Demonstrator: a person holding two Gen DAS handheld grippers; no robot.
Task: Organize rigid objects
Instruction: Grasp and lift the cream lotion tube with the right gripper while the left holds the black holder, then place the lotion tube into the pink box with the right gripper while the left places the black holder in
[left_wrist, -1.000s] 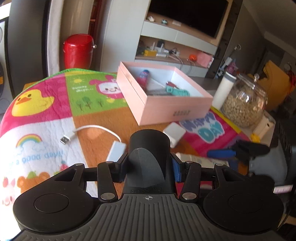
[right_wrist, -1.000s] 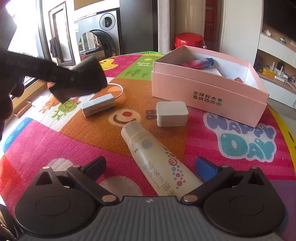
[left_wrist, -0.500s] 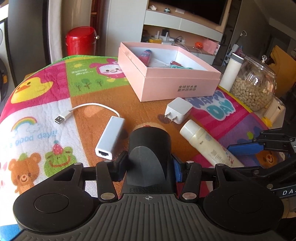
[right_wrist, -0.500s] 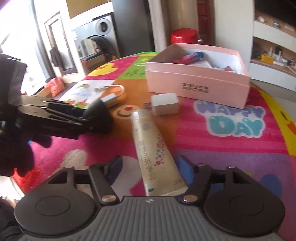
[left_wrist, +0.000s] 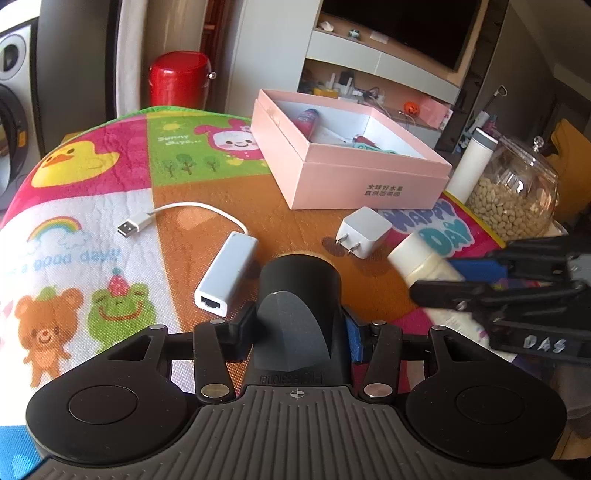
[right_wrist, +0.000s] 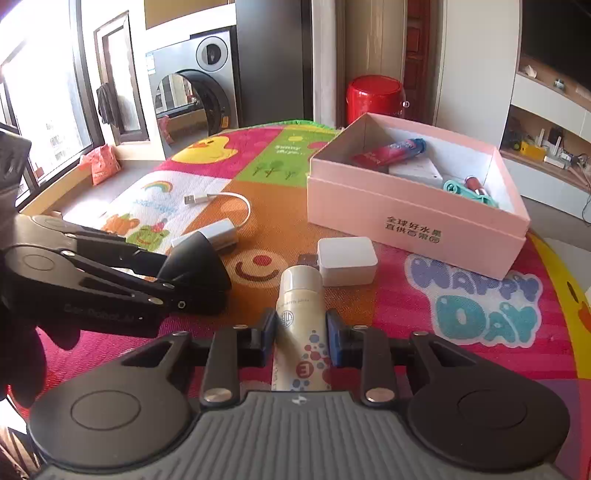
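Cartoon mat (right_wrist: 480, 332) reads "HAPPY DAY"; right gripper (right_wrist: 301, 334) clasps a cream bottle (right_wrist: 301, 314).

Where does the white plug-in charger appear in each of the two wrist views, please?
Left wrist: the white charger lies right of centre on the mat, prongs toward the camera, just in front of the pink box.
Right wrist: the charger lies at centre, just beyond the tube's cap.
Shared landmark: the pink box, directly behind it in both.
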